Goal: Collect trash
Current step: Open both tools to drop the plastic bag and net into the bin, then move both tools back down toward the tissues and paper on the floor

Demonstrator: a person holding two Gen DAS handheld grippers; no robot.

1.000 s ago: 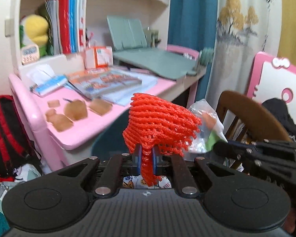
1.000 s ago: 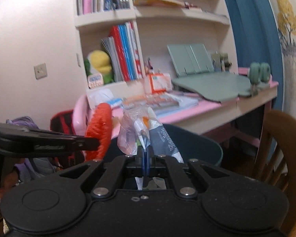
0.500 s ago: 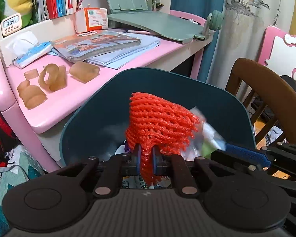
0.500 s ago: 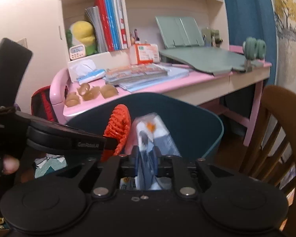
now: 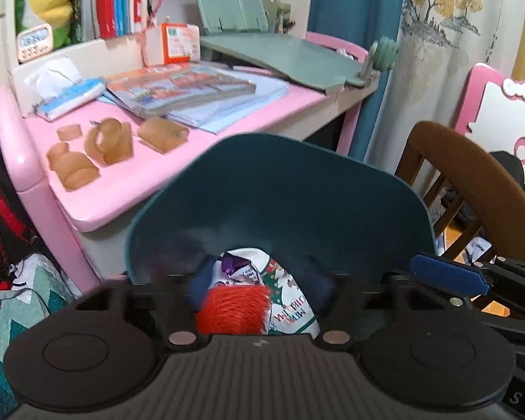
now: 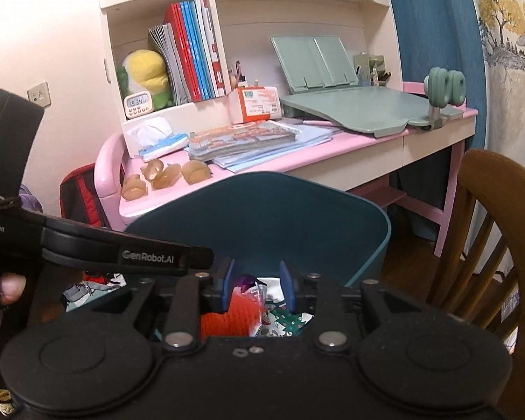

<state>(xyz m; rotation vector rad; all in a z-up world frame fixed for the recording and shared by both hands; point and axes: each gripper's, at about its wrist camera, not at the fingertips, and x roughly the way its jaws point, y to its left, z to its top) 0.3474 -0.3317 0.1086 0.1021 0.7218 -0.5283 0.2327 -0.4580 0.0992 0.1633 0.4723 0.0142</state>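
Both my left hand-held gripper (image 5: 260, 292) and right hand-held gripper (image 6: 256, 288) are opening, jaws empty, over the teal bin (image 5: 297, 206); the orange net (image 5: 232, 309) lies inside on wrappers (image 5: 290, 309). Beyond stands the pink bench (image 5: 122, 182). Only the right view shows my left thumb (image 6: 8, 287).

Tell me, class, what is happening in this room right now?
A person holds two hand-held grippers over a dark teal plastic bin beside a pink desk, collecting trash. The left gripper and the right gripper are both opening, with nothing pinched between their pads. An orange-red mesh fruit net lies in the bin on printed wrappers. Amber plastic pieces sit on the desk.
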